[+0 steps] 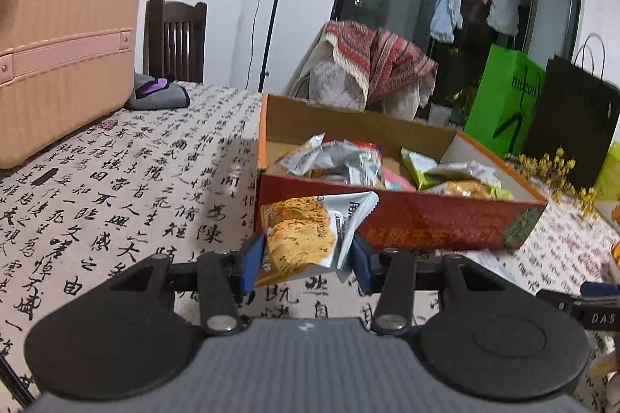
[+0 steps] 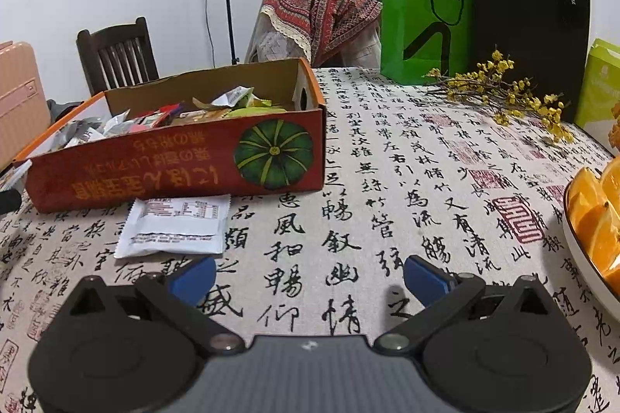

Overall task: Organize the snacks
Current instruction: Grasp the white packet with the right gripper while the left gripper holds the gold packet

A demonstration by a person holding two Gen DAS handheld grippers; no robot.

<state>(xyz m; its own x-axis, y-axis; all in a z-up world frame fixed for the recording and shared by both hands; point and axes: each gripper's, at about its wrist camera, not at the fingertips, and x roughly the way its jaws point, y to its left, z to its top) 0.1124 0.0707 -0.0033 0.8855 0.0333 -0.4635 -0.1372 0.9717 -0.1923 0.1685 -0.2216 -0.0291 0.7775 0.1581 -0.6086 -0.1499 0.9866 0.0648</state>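
On the desk [image 2: 387, 149], draped in a calligraphy cloth, one red cardboard box [image 2: 174, 165] is sitting open-topped with a heap of snack packets inside — too jumbled to count. One white packet [image 2: 174, 225] is lying flat just in front of the box. The left gripper [image 1: 306, 256] is clamping its jaws on one biscuit packet [image 1: 306, 234], raised before the box wall, long axis tilting up and right. The right gripper [image 2: 310, 277] is hovering with its jaws spread wide — nothing between them.
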